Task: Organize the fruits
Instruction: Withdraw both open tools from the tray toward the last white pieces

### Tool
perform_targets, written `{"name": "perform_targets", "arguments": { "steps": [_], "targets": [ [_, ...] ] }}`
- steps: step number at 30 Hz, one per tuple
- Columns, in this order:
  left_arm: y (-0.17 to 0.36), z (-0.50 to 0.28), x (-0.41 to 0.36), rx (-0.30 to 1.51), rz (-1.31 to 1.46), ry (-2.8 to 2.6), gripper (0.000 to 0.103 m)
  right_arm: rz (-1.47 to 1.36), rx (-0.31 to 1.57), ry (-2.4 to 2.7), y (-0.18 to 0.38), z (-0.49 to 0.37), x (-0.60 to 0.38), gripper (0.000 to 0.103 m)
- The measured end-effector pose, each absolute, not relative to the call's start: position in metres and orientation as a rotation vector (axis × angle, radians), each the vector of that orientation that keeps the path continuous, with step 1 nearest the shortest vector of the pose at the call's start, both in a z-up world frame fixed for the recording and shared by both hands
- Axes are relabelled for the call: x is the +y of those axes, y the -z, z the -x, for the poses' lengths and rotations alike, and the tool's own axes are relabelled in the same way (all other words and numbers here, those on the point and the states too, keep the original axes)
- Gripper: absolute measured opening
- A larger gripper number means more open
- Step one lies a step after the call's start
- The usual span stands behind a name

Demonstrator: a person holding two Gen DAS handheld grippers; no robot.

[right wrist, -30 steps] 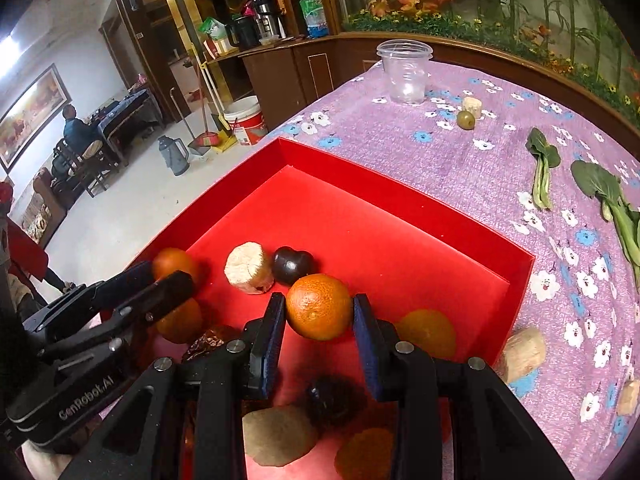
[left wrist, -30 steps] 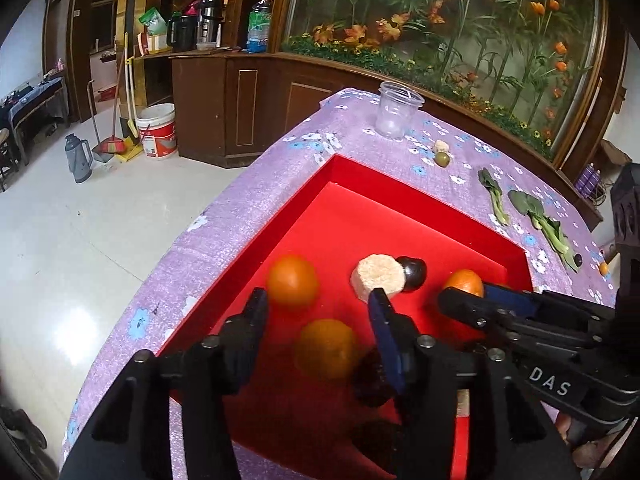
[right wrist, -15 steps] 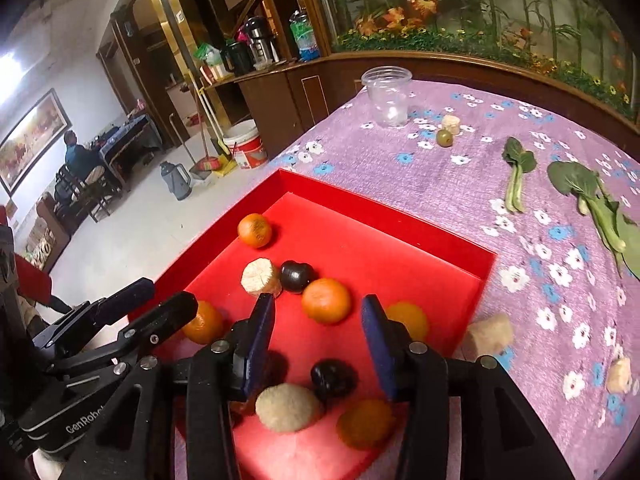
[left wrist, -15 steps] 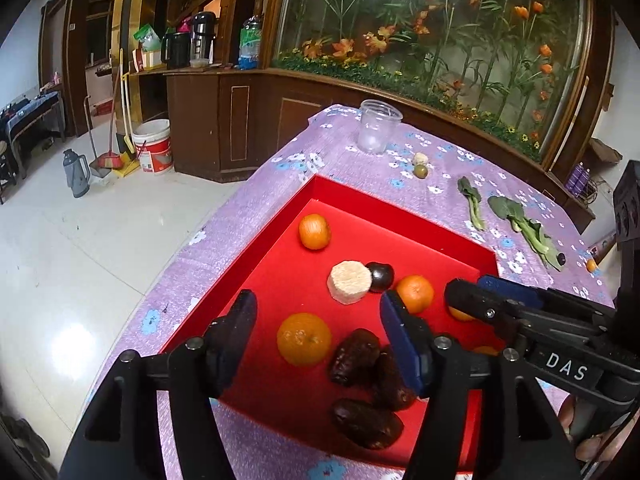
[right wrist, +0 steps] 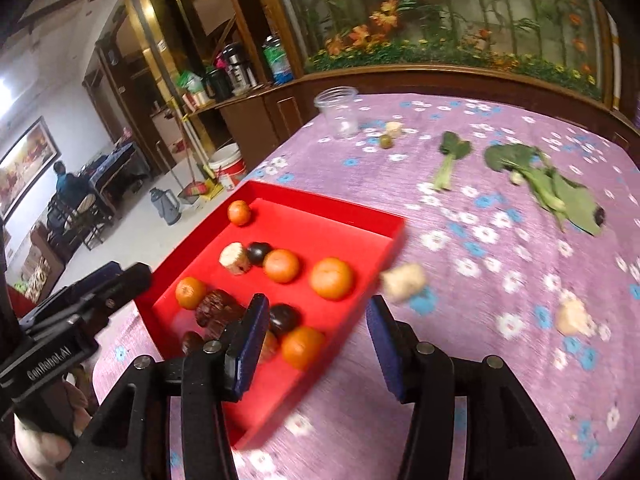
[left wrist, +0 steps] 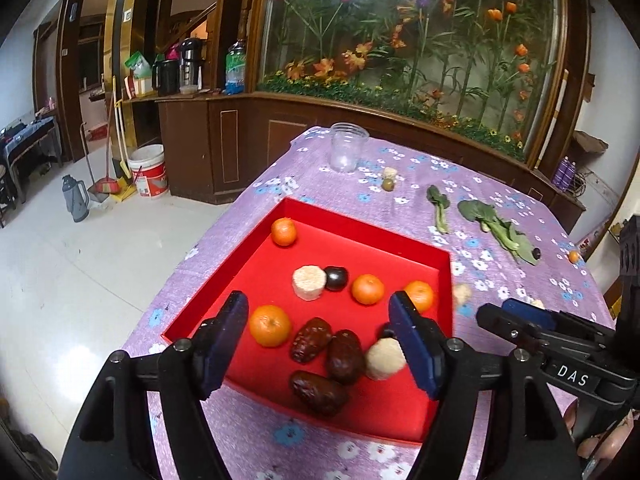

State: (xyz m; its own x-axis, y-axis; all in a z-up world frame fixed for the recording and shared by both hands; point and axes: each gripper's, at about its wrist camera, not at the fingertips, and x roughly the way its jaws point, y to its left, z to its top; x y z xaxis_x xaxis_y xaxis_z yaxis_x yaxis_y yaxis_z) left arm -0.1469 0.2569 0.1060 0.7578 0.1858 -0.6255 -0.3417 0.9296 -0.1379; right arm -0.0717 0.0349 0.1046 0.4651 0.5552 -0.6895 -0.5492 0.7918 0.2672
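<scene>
A red tray (left wrist: 360,226) (right wrist: 320,204) on the purple flowered tablecloth holds several oranges (left wrist: 270,325) (right wrist: 331,278), dark dates (left wrist: 311,339), dark plums (left wrist: 335,278) and beige corn-like pieces (left wrist: 309,282). My left gripper (left wrist: 320,344) is open and empty above the tray's near side. My right gripper (right wrist: 316,344) is open and empty above the tray's near right corner; it also shows at the right of the left wrist view (left wrist: 520,320). A beige piece (right wrist: 403,281) lies on the cloth just right of the tray.
A clear plastic jar (left wrist: 347,152) (right wrist: 337,116) stands at the far table edge, with a green olive (left wrist: 387,185) and a beige bit beside it. Leafy greens (left wrist: 496,228) (right wrist: 540,180) lie at the right. Another beige piece (right wrist: 574,316) lies near right.
Both grippers have pulled back and up from the tray and opened wider. The right gripper let go of the orange, which now lies in the tray, and swung to the right.
</scene>
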Motion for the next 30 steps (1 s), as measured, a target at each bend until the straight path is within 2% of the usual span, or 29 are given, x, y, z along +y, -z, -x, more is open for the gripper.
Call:
{"name": "perform_targets", "arguments": {
  "steps": [6, 10, 17, 30],
  "targets": [
    [-0.121, 0.161, 0.240, 0.620, 0.232, -0.280, 0.077, -0.060, 0.835, -0.604, -0.103, 0.084, -0.024, 0.057],
    [-0.127, 0.166, 0.228, 0.615, 0.219, -0.267, 0.079, -0.099, 0.839, -0.539, -0.097, 0.091, -0.069, 0.062],
    [-0.116, 0.154, 0.200, 0.665, 0.211, -0.193, 0.081, -0.157, 0.876, -0.432, -0.077, 0.089, -0.139, 0.062],
    [-0.096, 0.129, 0.174, 0.730, 0.213, -0.113, 0.081, -0.106, 0.886, -0.460, -0.069, 0.065, -0.123, 0.062]
  ]
}}
